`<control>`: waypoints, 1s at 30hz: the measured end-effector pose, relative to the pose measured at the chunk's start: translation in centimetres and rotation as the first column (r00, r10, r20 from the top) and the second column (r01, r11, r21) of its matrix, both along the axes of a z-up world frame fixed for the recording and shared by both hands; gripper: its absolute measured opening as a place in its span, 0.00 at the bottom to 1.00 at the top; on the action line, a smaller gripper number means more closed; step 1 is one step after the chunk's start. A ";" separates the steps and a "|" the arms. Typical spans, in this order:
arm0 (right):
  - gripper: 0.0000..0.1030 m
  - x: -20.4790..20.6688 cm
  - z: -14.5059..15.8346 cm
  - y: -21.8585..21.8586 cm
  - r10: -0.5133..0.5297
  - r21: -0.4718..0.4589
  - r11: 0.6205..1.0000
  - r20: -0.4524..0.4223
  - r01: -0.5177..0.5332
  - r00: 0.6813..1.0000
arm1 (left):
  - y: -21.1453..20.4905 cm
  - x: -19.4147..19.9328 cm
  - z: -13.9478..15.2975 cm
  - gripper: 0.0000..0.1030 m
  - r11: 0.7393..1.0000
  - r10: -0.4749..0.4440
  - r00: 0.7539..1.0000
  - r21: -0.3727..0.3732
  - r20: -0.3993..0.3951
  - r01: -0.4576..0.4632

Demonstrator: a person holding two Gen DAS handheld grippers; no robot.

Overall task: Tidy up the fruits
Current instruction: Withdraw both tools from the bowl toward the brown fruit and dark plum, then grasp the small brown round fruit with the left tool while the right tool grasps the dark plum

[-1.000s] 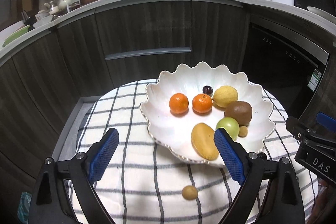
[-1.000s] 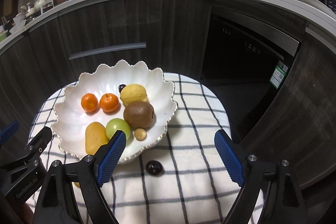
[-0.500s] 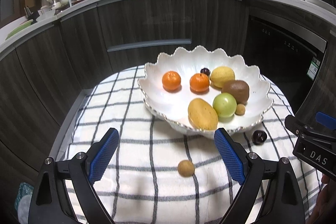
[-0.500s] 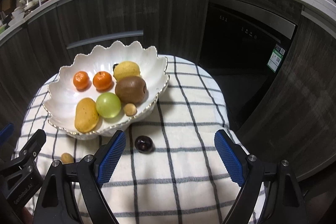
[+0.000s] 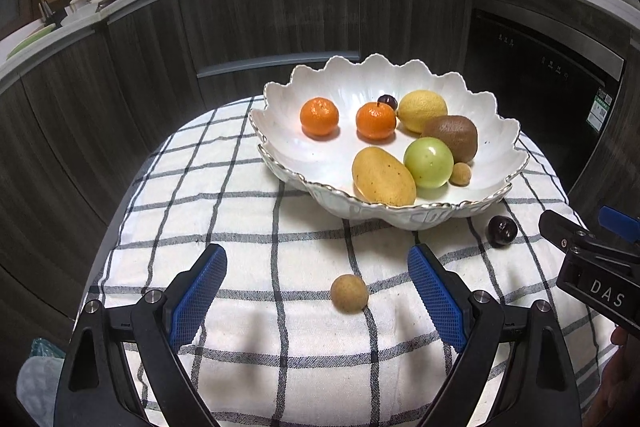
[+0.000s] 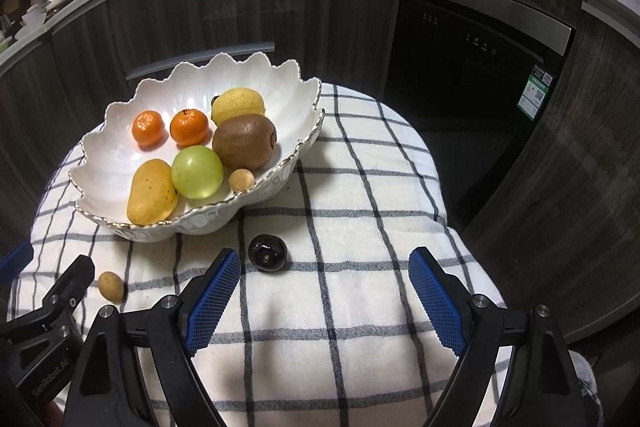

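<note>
A white scalloped bowl point(image 5: 280, 95) point(image 6: 120, 107) on the checked cloth holds two oranges, a lemon, a kiwi, a green fruit, a mango, a small tan fruit and a dark one. A tan longan point(image 5: 349, 293) point(image 6: 111, 286) lies loose on the cloth, just ahead of my open, empty left gripper point(image 5: 316, 295). A dark plum point(image 6: 267, 252) point(image 5: 502, 230) lies loose in front of the bowl, slightly left of centre ahead of my open, empty right gripper point(image 6: 324, 295).
The small table has a checked cloth point(image 5: 240, 195) with edges dropping off on all sides. Dark cabinets point(image 5: 276, 19) and a dishwasher point(image 6: 472, 67) stand behind it. The right gripper's body point(image 5: 592, 267) shows at the right of the left wrist view.
Both grippers have pulled back and lower toward the near side of the table. The bowl sits farther ahead, and the longan and plum now lie closer to the fingers.
</note>
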State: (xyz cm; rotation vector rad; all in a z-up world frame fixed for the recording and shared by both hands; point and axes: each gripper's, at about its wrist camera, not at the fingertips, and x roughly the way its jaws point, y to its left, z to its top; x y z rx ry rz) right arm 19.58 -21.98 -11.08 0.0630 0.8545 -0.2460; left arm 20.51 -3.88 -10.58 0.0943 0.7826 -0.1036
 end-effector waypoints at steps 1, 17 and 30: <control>0.84 0.0 -0.2 0.0 0.000 0.002 1.000 -0.001 0.000 1.000 | 0.0 0.0 -0.1 0.90 1.000 0.001 1.000 0.000 -0.001 -0.001; 0.84 0.6 -1.9 0.5 0.038 0.040 0.999 -0.023 -0.038 0.999 | 0.2 0.4 -2.4 0.69 1.000 -0.004 0.998 -0.018 -0.055 0.003; 0.84 1.2 -2.8 -0.6 0.025 0.071 0.997 -0.043 -0.022 0.999 | -1.0 1.1 -3.6 0.46 0.998 -0.055 0.994 -0.039 -0.099 0.052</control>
